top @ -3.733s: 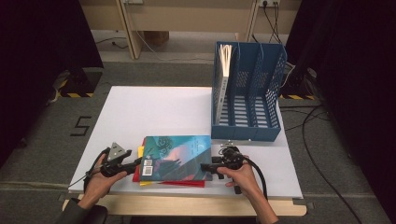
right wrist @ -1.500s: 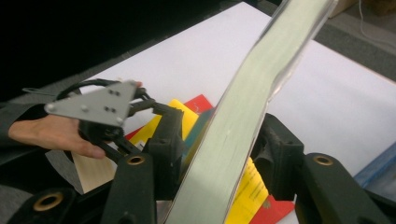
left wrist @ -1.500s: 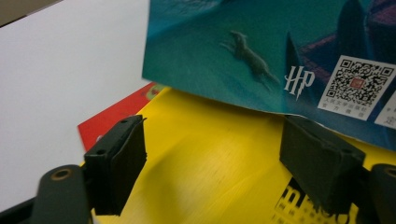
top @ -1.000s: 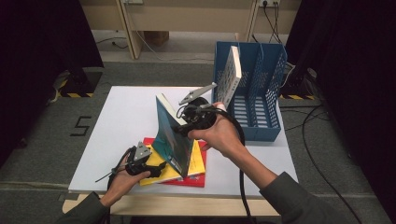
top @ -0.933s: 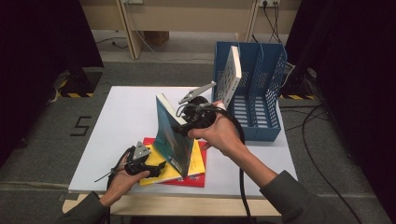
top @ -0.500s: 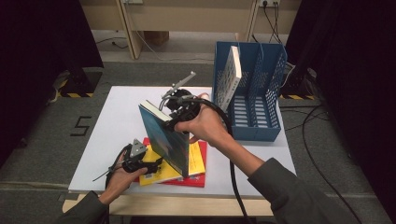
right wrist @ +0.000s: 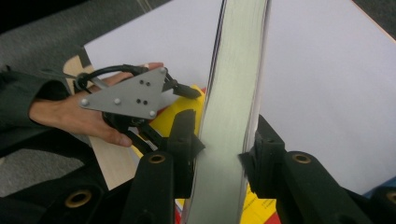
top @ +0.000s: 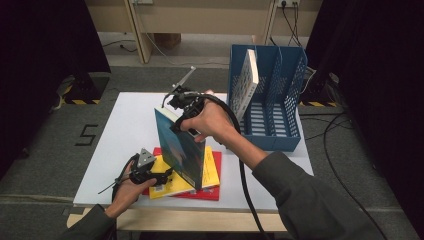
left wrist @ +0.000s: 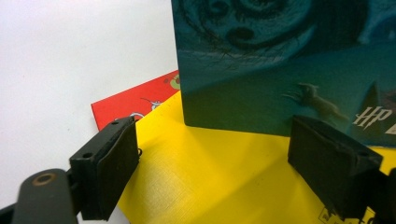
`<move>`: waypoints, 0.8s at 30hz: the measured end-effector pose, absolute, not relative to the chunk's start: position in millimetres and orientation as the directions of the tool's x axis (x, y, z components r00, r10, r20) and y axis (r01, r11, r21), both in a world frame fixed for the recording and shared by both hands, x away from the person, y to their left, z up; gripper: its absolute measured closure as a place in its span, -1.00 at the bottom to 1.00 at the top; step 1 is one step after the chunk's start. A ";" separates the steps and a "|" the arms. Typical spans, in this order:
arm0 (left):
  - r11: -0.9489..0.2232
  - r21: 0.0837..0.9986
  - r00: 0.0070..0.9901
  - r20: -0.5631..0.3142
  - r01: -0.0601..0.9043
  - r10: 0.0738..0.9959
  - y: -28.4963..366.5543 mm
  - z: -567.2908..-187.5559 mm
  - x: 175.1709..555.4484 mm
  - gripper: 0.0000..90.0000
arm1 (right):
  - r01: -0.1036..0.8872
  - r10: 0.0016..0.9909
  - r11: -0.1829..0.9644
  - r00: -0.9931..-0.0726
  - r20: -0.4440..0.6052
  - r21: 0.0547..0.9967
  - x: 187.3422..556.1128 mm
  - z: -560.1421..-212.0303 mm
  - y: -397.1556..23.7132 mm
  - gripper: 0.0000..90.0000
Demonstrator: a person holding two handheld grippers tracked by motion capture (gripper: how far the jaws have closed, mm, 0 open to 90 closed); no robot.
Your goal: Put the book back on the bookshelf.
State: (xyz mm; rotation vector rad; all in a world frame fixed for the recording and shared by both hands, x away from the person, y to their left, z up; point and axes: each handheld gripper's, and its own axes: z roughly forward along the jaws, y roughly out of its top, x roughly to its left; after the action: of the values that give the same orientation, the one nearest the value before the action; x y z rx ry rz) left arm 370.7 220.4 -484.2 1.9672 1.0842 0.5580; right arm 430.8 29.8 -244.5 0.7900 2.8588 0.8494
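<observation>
— Three books on the white table (top: 125,125) from high up: teal book (top: 182,152) upright, bottom edge on the yellow book (top: 212,167), red book (top: 202,194) lowest. Held how?

— Clamped near its top by the right gripper (top: 182,112), jaws just closing further.

— Left gripper (top: 162,176)?

— Low beside the stack; from its own camera, jaws wide apart, gripping nothing, dark swirls and a stag figure on the teal cover.

— Right gripper view?

— Pale page block pinched between both pads.

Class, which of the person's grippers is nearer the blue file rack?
Right. The right gripper grips the teal book beside the blue file rack; the left gripper rests at the yellow book.
</observation>
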 end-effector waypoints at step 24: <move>-0.221 0.825 0.453 -0.047 0.520 0.890 252.6 -484.5 381.8 -0.65 | 0.469 0.502 0.712 -0.860 0.087 0.523 451.6 -246.1 2.9 0.63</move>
State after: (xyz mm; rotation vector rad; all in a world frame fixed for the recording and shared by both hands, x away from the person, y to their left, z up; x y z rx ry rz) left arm 381.8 252.6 -484.5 1.8843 1.1877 0.5694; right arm 451.6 2.9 -246.1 0.8092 2.8497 0.8439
